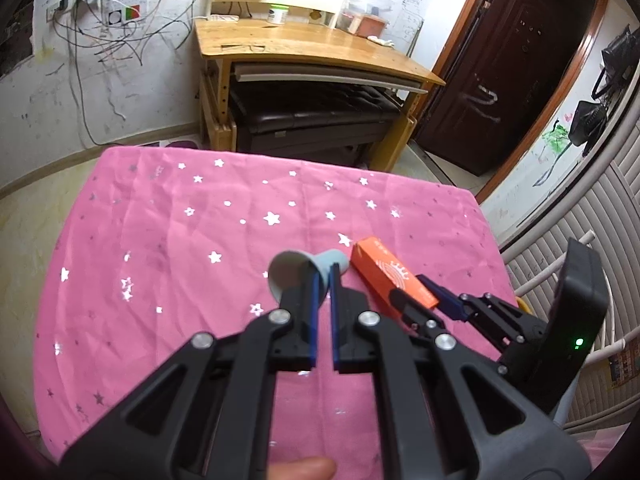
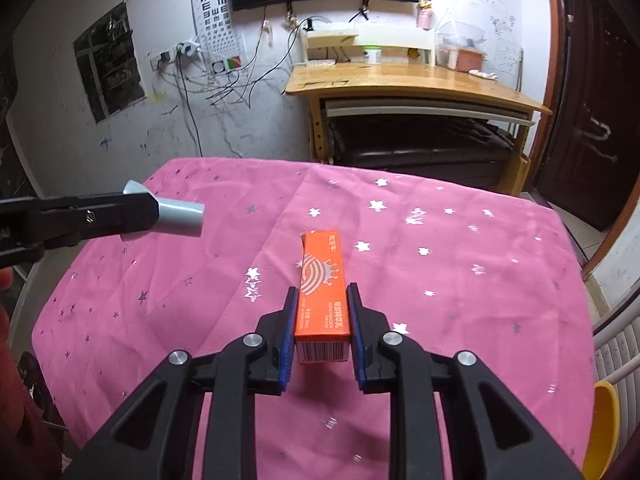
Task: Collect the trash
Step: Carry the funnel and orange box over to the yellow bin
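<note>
Wooden desk against scribbled white wall; dark door.

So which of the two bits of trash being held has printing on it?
The orange cardboard box, clamped in the right hand-held gripper, shows a white crown logo and a barcode. The grey-blue paper cup in the left hand-held gripper is plain.

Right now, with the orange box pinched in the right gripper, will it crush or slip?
The orange box looks like thin cardboard, so probably light and crushable. The right gripper pinches its flat sides, so slipping seems unlikely.

Wrist views, angled down, sharing tablecloth
</note>
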The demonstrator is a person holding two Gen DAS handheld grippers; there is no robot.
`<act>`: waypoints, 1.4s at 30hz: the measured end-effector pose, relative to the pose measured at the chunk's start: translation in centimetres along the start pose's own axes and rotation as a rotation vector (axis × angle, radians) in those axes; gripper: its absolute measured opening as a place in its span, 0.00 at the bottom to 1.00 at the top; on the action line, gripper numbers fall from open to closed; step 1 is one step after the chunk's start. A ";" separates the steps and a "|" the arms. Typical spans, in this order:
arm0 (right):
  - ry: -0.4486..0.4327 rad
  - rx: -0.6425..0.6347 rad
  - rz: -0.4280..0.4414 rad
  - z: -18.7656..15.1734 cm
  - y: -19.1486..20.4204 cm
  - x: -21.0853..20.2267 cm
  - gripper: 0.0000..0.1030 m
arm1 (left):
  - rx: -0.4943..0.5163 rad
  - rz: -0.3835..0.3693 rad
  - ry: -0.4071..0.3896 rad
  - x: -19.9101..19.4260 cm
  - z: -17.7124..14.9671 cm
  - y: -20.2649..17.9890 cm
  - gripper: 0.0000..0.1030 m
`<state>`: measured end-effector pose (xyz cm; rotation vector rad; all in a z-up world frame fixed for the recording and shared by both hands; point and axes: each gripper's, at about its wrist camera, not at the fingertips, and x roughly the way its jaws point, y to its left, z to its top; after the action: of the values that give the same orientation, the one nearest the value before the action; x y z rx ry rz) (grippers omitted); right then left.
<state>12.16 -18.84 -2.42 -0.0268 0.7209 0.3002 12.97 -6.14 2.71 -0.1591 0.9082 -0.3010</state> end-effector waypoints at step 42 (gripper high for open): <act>-0.209 0.236 -0.104 -3.5 -14.1 -12.6 0.17 | 0.196 -0.072 0.067 3.4 -1.4 -13.6 0.03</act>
<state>4.87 -36.04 2.04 0.1883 0.5418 0.1142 11.25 -20.13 2.81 -0.0011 0.9345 -0.4624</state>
